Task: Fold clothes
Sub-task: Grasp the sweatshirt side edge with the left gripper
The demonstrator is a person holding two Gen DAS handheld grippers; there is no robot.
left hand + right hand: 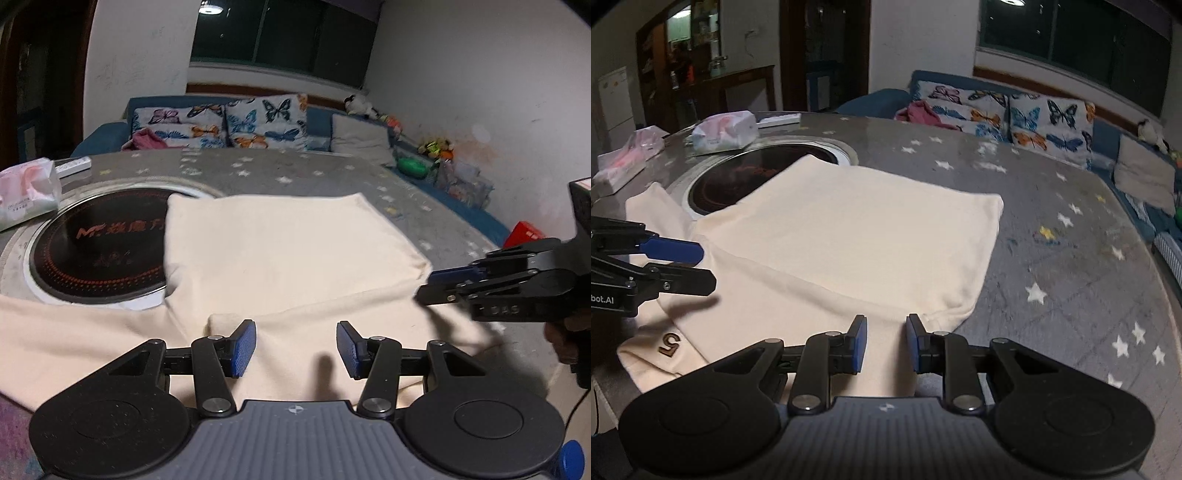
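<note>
One cream garment (849, 236), partly folded, lies mid-frame on the star-print table (1052, 258); its upper left corner overlaps the round black hob (738, 177). Two grippers: left gripper (295, 347) spread above the garment's near edge, holding nothing; right gripper (885, 341) parted, cloth between its pads, not pinched. Two tissue packs (726, 132) upper left. Bare tabletop lies right of the garment's right edge.
</note>
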